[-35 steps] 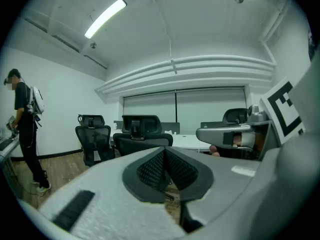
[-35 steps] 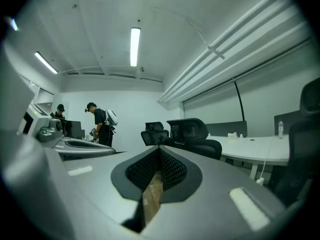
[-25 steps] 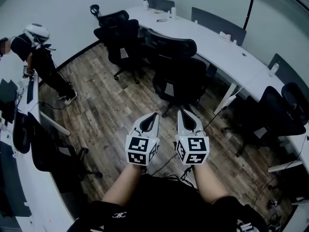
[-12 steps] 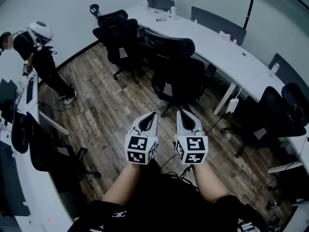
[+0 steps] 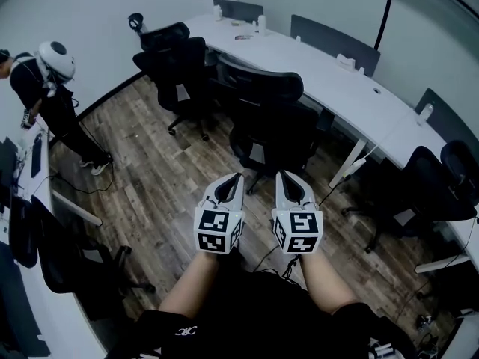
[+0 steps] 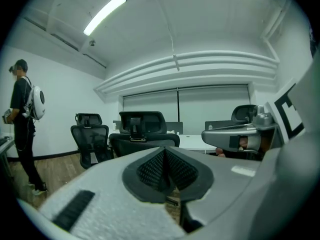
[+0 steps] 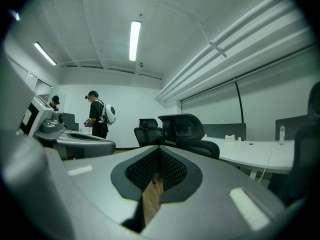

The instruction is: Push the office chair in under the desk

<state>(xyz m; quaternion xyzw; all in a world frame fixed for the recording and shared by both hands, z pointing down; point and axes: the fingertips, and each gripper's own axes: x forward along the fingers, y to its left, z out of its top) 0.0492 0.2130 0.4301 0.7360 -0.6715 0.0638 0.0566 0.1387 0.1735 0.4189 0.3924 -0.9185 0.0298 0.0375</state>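
A black office chair (image 5: pixel 268 118) stands pulled out from the long curved white desk (image 5: pixel 352 88), its back towards me; it shows as the office chair (image 6: pixel 142 131) in the left gripper view and the office chair (image 7: pixel 187 131) in the right one. My left gripper (image 5: pixel 236 178) and right gripper (image 5: pixel 283 175) are held side by side just short of the chair, apart from it. Both are shut with nothing between the jaws.
A second black chair (image 5: pixel 176 69) stands further left near the desk's far end, and another chair (image 5: pixel 419 193) at the right. A person (image 5: pixel 52 96) with a white backpack stands at the left by another desk (image 5: pixel 30 275). Cables lie on the wood floor (image 5: pixel 161 170).
The view has moved slightly forward towards the chair. The person at the left has shifted a little. Both grippers stay shut and side by side.
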